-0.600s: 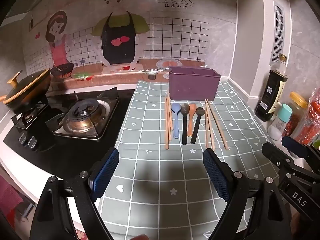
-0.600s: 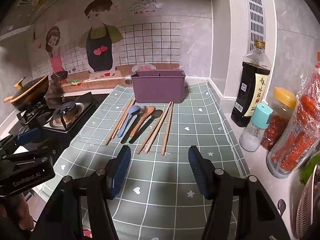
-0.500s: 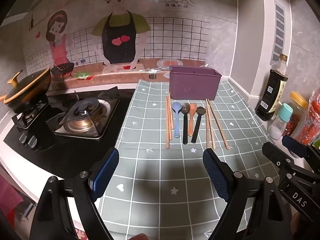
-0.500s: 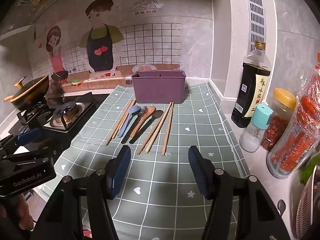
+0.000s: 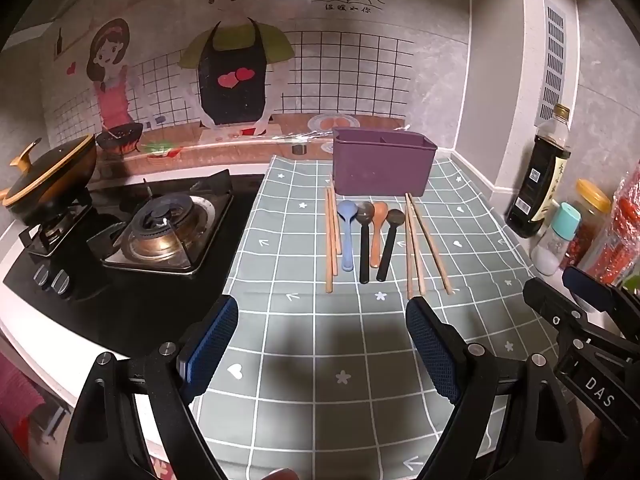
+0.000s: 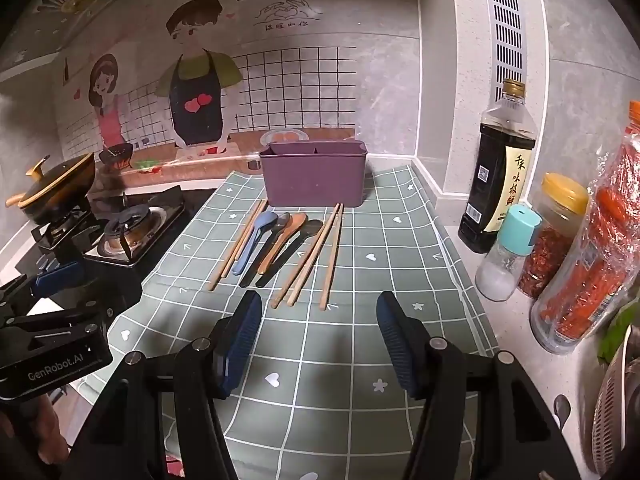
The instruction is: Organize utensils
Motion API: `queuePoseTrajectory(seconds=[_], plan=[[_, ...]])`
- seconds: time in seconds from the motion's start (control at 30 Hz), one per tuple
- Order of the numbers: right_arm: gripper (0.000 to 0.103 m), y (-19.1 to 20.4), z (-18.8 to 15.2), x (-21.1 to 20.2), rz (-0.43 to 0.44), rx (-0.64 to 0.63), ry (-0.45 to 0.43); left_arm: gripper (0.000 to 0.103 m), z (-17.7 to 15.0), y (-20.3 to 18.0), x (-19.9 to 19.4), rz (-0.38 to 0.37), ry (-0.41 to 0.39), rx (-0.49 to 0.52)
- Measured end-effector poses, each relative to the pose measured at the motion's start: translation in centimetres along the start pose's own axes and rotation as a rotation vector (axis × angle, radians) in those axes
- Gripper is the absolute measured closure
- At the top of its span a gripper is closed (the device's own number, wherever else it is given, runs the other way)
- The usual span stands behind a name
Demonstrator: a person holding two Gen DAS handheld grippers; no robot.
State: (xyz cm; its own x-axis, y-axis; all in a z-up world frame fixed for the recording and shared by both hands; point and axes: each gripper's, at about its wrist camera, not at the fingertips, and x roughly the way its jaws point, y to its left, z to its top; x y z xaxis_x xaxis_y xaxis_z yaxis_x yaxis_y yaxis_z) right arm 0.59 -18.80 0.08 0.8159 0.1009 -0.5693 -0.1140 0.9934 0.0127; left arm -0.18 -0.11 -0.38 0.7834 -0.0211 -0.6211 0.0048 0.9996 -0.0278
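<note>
Change: almost nothing is seen to have moved since the earlier frames; the view has barely crept.
Left gripper (image 5: 320,344): jaws spread wide, nothing held, poised over the checked mat (image 5: 304,408).
Right gripper (image 6: 318,336): likewise released and empty.
Utensils: chopsticks (image 6: 320,258) and four spoons (image 5: 366,236) are laid in a row at 12 o'clock, untouched.
Holder: purple caddy (image 5: 382,168) stands just beyond, further at 12 o'clock.
Advice: one handle end should be pinched, lifted clear, then stood in a compartment.
</note>
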Motion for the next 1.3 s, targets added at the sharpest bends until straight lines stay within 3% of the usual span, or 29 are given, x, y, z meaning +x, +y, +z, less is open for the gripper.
queuePoseTrajectory(seconds=[1.3], plan=[[0.045, -0.23, -0.13, 0.13, -0.002, 0.007, 0.007, 0.017, 0.00, -0.04, 0.07, -0.005, 0.001, 0.001]])
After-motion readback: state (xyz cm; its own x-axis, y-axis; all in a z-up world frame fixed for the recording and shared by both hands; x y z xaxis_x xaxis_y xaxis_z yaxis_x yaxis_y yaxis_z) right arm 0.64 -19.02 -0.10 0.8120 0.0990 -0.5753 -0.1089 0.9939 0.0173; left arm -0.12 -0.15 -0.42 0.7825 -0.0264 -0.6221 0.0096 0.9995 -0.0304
